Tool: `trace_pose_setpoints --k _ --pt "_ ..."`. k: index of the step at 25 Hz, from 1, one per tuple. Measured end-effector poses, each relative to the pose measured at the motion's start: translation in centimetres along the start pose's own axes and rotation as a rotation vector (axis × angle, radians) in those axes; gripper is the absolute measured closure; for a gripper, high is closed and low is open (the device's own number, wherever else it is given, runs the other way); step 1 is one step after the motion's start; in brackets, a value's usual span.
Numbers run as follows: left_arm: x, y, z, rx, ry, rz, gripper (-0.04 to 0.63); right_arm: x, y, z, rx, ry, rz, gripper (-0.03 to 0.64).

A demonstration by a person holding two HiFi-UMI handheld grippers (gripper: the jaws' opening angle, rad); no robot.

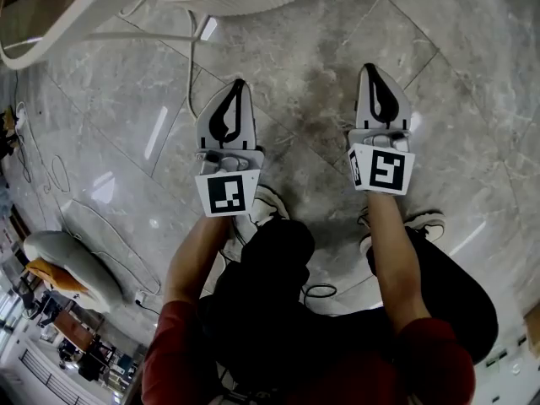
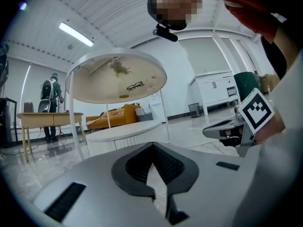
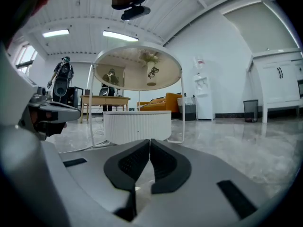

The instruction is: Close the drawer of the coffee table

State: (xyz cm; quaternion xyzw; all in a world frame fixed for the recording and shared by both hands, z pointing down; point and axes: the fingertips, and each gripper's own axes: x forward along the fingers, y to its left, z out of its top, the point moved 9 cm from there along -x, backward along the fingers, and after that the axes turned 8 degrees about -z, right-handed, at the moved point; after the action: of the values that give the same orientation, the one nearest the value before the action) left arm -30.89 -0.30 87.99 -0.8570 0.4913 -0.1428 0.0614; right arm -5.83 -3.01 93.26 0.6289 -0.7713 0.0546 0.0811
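- Grey marble floor [image 1: 337, 74] is the largest thing in the head view. The coffee table [image 3: 137, 126] stands on it, and we place everything else by that table.
- The table is a white ribbed drum with a round top [image 3: 137, 70] held above it on thin legs. In the right gripper view the side of the drum facing us looks flush and unbroken. We see no drawer standing out of it, and any seam is too small to make out.
- From that we judge the closing as done, or the drawer is on a side we cannot see. These views show no push left to make.
- The 2 grippers hang over bare floor, well apart from the table and touching nothing.
- The left gripper [image 1: 239, 87] is the nearer of the 2 to the table, and its jaws are pressed together on nothing.
- The right gripper [image 1: 369, 67] is farther from the table, and its jaws are likewise closed and empty.
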Motion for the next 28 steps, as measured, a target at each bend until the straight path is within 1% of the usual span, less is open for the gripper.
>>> trace_pose_setpoints --k 4,6,8,9,11,13,15,17,19,21,23,24,25,28 --pt "-1.5 1.9 5.5 -0.026 -0.011 0.032 0.583 -0.7 -1.7 5.6 -0.025 -0.001 -0.028 0.592" --pt "-3.0 3.2 9.4 -0.082 -0.004 0.067 0.583 -1.5 -1.8 9.1 -0.018 0.004 -0.034 0.592" --pt "-4.6 4.2 14.3 -0.128 -0.039 0.106 0.583 -3.0 -1.6 12.8 -0.010 0.012 -0.033 0.592" --pt "-5.5 4.5 16.8 -0.127 -0.047 0.120 0.583 -3.7 -1.7 14.9 -0.008 0.016 -0.030 0.592" --pt "-7.1 4.8 21.2 -0.098 -0.031 0.140 0.583 -5.2 -2.1 19.4 -0.011 0.022 -0.018 0.592" --pt "-8.3 5.1 26.0 -0.108 -0.017 0.167 0.583 -6.9 -2.7 24.7 -0.015 0.029 -0.012 0.592" --pt "-9.7 6.0 31.5 -0.154 -0.027 0.213 0.583 -8.8 -3.0 30.6 -0.013 0.036 -0.003 0.592" --pt "-11.4 7.3 37.4 -0.178 -0.025 0.251 0.583 -10.6 -2.9 37.0 -0.012 0.042 0.017 0.592" --pt "-13.2 9.0 43.3 -0.175 0.008 0.248 0.583 -12.3 -2.5 43.8 -0.016 0.044 0.041 0.592" --pt "-15.1 11.3 49.3 -0.213 0.033 0.237 0.583 -13.9 -2.0 50.9 -0.034 0.033 0.067 0.592" --pt "-17.3 13.3 55.4 -0.262 0.007 0.242 0.583 -15.7 -1.2 57.6 -0.054 0.010 0.103 0.592" --pt "-18.6 14.0 58.4 -0.271 -0.017 0.249 0.583 -16.6 -0.8 60.6 -0.061 -0.002 0.121 0.592" --pt "-19.8 14.6 61.1 -0.267 -0.027 0.254 0.583 -17.6 -0.4 63.4 -0.067 -0.016 0.139 0.592" --pt "-22.9 15.9 67.4 -0.229 0.011 0.247 0.583 -19.9 0.3 70.8 -0.104 -0.058 0.177 0.592"
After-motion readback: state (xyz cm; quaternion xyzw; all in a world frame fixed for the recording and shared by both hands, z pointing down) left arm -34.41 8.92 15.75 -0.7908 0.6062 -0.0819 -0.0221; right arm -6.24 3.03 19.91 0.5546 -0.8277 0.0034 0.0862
